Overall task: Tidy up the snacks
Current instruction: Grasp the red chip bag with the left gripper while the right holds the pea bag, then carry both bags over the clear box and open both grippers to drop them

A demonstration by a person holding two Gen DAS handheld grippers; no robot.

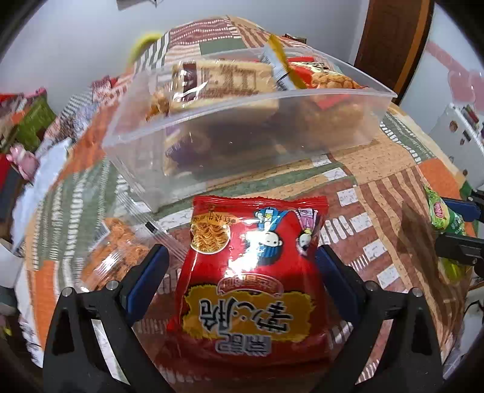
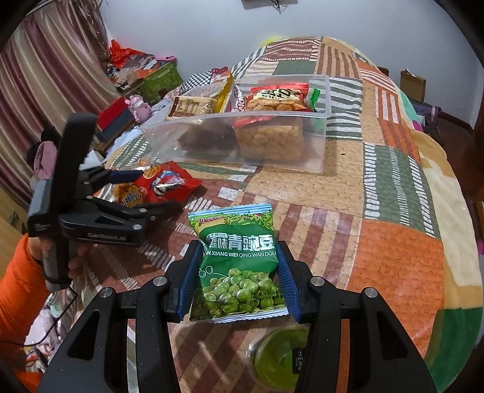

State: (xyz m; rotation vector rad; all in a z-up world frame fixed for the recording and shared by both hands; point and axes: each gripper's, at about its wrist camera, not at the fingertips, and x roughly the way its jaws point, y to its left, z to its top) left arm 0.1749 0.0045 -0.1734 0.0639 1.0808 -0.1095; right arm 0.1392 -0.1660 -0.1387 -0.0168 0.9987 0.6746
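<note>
Left wrist view: left claw [image 1: 242,272] probably clamps red crinkly noodle packet [image 1: 251,272]; slick foil may slip short of clear plastic bin [image 1: 242,121] ahead; right claw [image 2: 236,272] clamps green pea packet [image 2: 239,266].

A patchwork blanket [image 2: 390,181] covered the bed. Pale walls [image 2: 193,27] stood behind, striped pink curtains [image 2: 45,78] hung left, and a brown wooden door [image 1: 390,39] showed.

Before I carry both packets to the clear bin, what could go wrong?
1. The left tongs pinch the red noodle packet only at its sides; the glossy bag may slip.
2. The clear bin already holds upright snacks; dropping more in may tip them.
3. The right tongs with the green pea packet sit near the left tongs; they could collide.
</note>
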